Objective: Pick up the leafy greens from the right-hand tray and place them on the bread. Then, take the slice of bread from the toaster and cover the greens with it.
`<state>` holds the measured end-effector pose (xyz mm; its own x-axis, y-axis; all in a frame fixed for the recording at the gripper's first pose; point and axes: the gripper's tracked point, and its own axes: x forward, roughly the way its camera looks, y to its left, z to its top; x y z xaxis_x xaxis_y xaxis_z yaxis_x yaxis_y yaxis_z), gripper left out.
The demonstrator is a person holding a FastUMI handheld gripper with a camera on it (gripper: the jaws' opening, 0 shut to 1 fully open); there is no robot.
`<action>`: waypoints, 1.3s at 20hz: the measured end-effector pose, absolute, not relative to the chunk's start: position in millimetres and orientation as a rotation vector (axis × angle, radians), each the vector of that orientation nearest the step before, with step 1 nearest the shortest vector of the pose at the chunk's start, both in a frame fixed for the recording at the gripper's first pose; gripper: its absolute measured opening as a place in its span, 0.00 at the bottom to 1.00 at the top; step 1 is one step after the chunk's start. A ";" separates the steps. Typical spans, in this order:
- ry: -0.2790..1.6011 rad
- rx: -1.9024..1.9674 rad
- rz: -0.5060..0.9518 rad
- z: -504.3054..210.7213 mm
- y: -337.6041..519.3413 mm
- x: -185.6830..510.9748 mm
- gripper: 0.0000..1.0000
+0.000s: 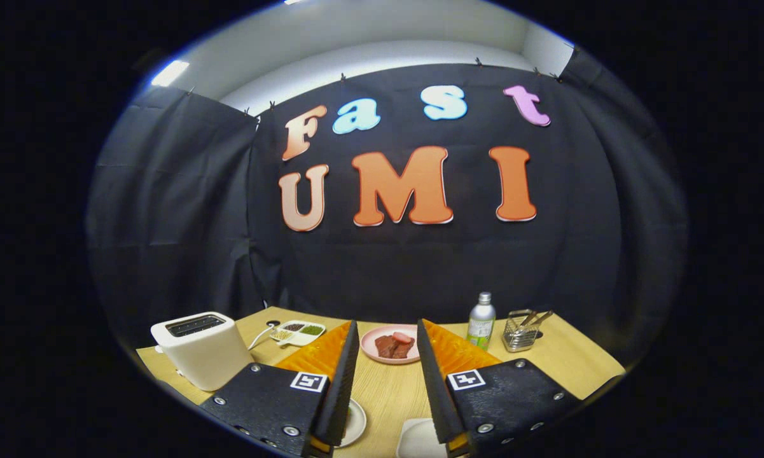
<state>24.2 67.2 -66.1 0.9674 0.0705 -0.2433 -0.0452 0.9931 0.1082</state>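
While the gripper [388, 356] hangs parted and empty, nothing is yet picked up
Left to right: toaster [201, 348], compartment tray [299, 332], pink plate [391, 346] ahead, bottle [481, 322]; greens and bread too unclear to place, so a blind reach risks grabbing the wrong food

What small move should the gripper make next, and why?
Probably tilt down toward the table. The gripper is open, holding nothing, aimed over the pink plate at the wall; the white dishes near its fingers are barely visible.

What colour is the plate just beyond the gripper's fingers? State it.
Pink. The plate shows in the gripper view, past the open gripper, holding reddish-brown food.
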 end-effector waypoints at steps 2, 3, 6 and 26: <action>0.185 0.095 0.053 -50.4 63.0 17.0 0.57; 0.148 0.087 0.046 -40.5 61.2 14.5 0.58; 0.090 0.047 0.019 -26.1 53.3 7.0 0.64; -0.018 0.058 0.005 -12.0 55.2 -1.3 0.97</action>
<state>-1.3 55.2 -12.0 0.9998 0.0043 0.0183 -0.0054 0.9983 0.0580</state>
